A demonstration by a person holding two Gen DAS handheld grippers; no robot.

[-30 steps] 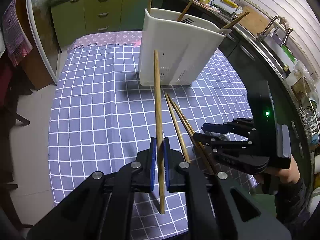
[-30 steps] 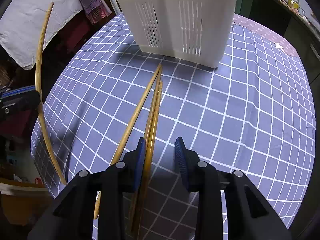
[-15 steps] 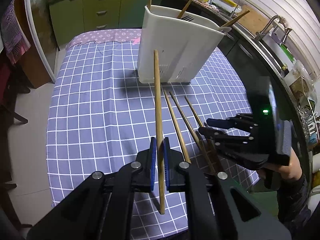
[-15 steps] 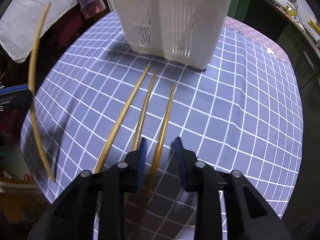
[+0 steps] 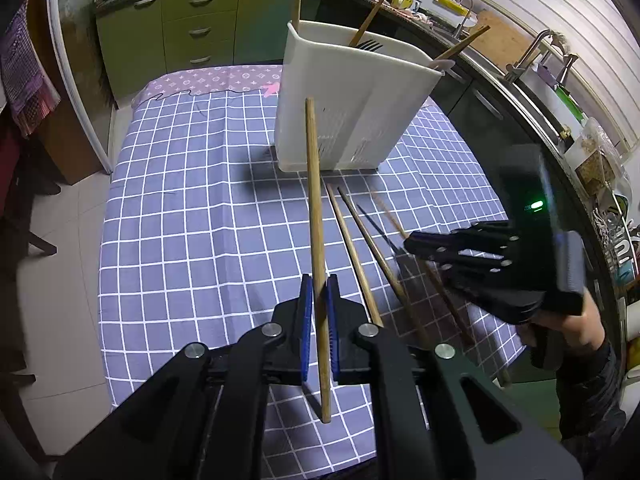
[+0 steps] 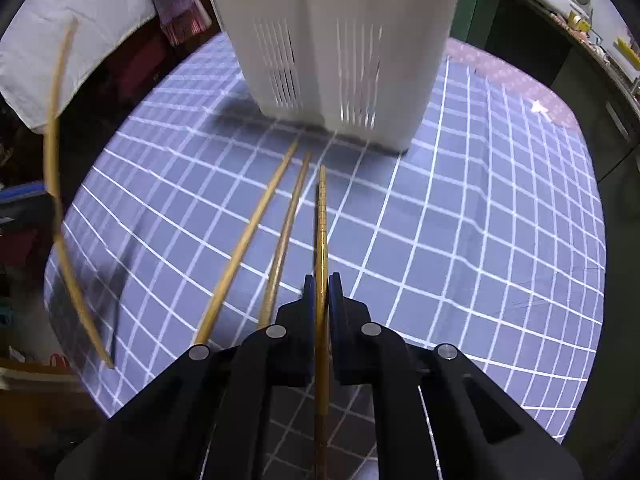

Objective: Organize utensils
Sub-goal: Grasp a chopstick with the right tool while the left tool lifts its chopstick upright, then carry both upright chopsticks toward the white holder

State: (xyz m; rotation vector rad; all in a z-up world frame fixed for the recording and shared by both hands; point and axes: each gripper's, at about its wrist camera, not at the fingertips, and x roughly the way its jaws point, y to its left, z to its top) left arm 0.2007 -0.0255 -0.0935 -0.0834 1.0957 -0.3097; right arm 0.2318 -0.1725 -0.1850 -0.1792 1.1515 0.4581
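Observation:
My left gripper (image 5: 318,294) is shut on a wooden chopstick (image 5: 314,200) and holds it above the table, pointing toward the white utensil holder (image 5: 352,116). My right gripper (image 6: 321,292) is shut on another wooden chopstick (image 6: 321,220), lifted just off the cloth in front of the holder (image 6: 340,40). Two more chopsticks (image 6: 256,232) lie on the checked cloth to its left. The right gripper shows in the left wrist view (image 5: 416,242). The left-held chopstick appears at the left edge of the right wrist view (image 6: 54,184).
The table wears a purple checked cloth (image 5: 192,208). The holder has chopsticks and a fork (image 5: 370,45) in it. Green kitchen cabinets (image 5: 192,32) stand behind, and a counter with a sink (image 5: 532,76) runs along the right.
My right gripper has closed on the rightmost chopstick, which it only straddled before, and lifted it slightly. My left gripper has drawn back a little with its chopstick.

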